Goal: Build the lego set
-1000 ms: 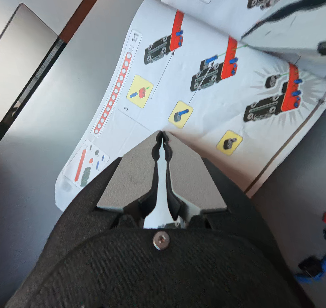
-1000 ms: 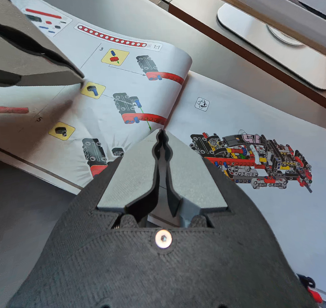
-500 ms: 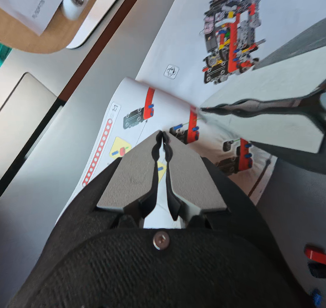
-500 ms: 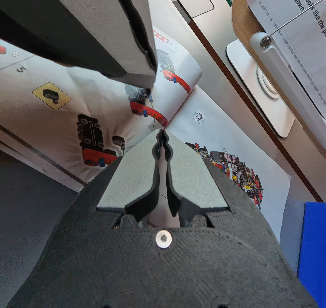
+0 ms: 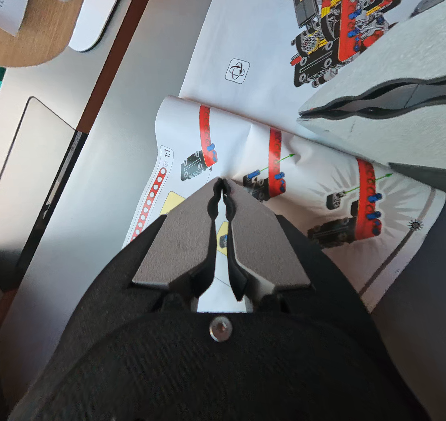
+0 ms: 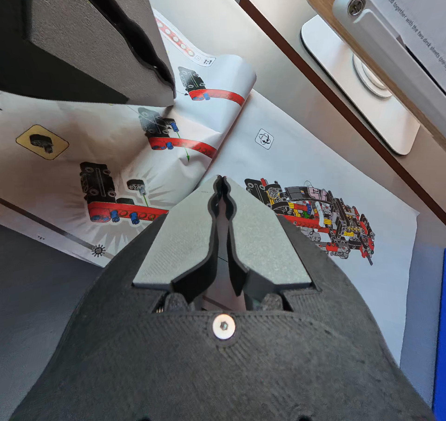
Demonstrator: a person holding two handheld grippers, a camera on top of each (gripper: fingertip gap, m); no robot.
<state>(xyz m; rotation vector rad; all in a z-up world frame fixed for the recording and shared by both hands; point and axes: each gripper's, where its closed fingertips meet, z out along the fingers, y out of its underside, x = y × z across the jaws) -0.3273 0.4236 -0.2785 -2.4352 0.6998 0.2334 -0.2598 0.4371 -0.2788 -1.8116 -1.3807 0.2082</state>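
1 open booklet (image 6: 301, 148), 2 grippers, 1 white stand (image 6: 357, 91).

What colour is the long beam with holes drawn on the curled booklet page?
Red beam, with blue pins drawn at its end. Right wrist view shows it best.

Bright daylight, perhaps slight edge blur.

The left gripper (image 5: 221, 184) hangs over an open instruction booklet (image 5: 241, 47) lying on the grey tabletop (image 5: 115, 168), its jaws closed tip to tip with nothing between them. The booklet's near page (image 5: 231, 129) bulges up and is creased just beyond the tips. The right gripper (image 5: 300, 115), jaws also closed, reaches in over the booklet's right side. A tablet (image 5: 31, 168) lies left of the booklet.
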